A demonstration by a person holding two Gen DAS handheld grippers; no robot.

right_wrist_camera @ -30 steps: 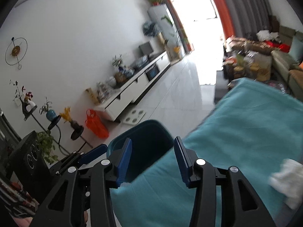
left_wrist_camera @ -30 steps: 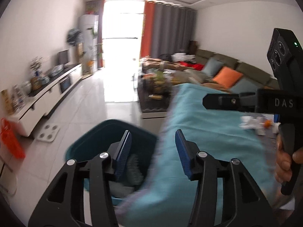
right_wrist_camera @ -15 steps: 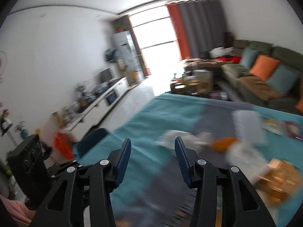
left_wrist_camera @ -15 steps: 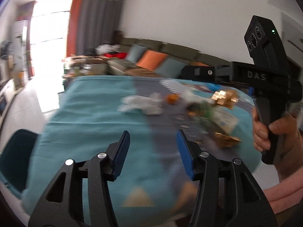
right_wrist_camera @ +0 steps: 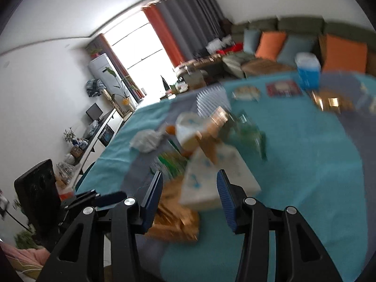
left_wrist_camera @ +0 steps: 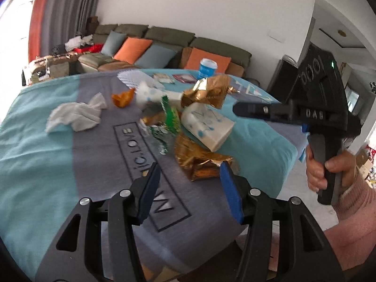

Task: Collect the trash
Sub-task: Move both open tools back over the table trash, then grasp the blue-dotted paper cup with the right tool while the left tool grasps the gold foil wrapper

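Left gripper half open, fingers clear of everything, hovering above gold foil wrapper on tabletop. Right gripper likewise parted, empty, over white tissue pack; contact hard to judge through blur, apparently none. Trash heaped mid-cloth: crumpled tissue, green wrapper. Readable: "LOVE" on cloth, "DAS" on right tool.

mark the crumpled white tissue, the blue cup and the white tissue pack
crumpled white tissue (left_wrist_camera: 75, 115), left wrist view, middle of the wad
blue cup (left_wrist_camera: 206, 69), left wrist view, blue side wall under the lid
white tissue pack (left_wrist_camera: 206, 127), left wrist view, its dotted top face
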